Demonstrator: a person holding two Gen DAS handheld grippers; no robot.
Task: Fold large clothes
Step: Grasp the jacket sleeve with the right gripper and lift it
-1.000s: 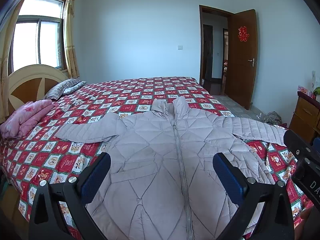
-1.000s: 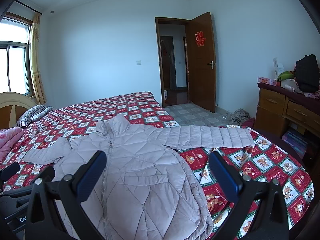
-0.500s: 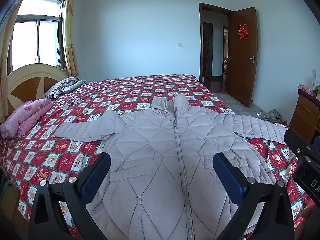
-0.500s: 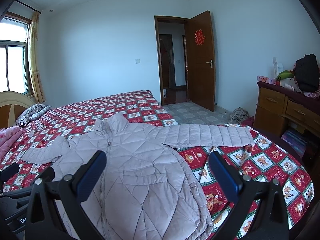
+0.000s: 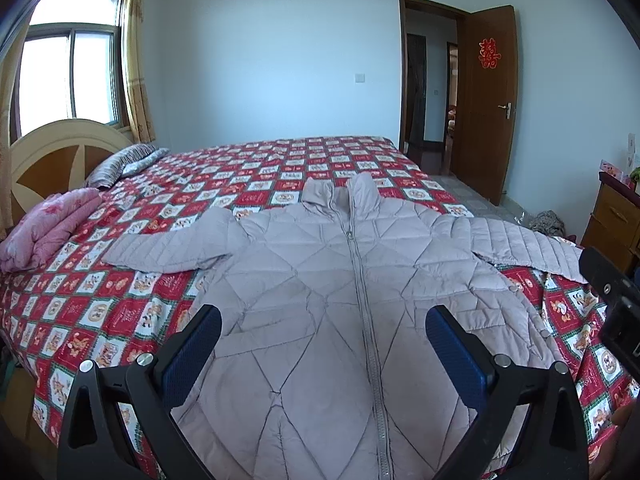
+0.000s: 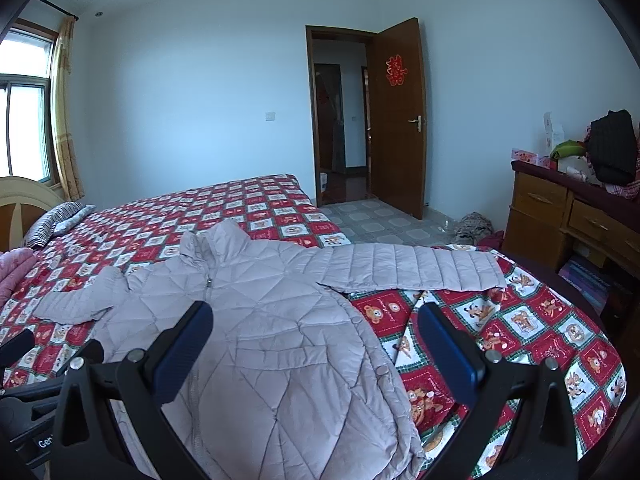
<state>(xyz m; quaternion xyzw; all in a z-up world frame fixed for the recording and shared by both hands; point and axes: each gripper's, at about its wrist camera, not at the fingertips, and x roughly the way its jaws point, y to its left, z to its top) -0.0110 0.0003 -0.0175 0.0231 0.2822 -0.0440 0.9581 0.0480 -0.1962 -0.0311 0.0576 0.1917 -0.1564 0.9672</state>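
Jacket: a pale grey quilted jacket (image 5: 320, 292) lies flat on the bed, front up, zipped shut, collar toward the far side.
Sleeves: both are spread out sideways; the right sleeve (image 6: 412, 266) reaches toward the bed's edge near the dresser, the left sleeve (image 5: 168, 250) points toward the headboard end.
Bed: a bedspread (image 5: 280, 168) in red and white checks with small cartoon pictures covers it; the jacket rests on the near half.
Left tool (image 5: 320, 354): blue-padded fingers set wide apart, gripping nothing, hovering above the jacket's lower front with the zip running between them.
Right tool (image 6: 316, 352): fingers likewise wide apart and empty, held above the jacket's right side; one finger is over the quilting, the other over bare bedspread.
Pillow end: a folded pink quilt (image 5: 44, 228) and a striped pillow (image 5: 120, 162) lie by the headboard (image 5: 52, 152), well apart from the jacket.
Room: a brown door (image 6: 400, 120) stands open with a red paper cutting on it; a wooden dresser (image 6: 568, 216) with clutter on top stands at the right.
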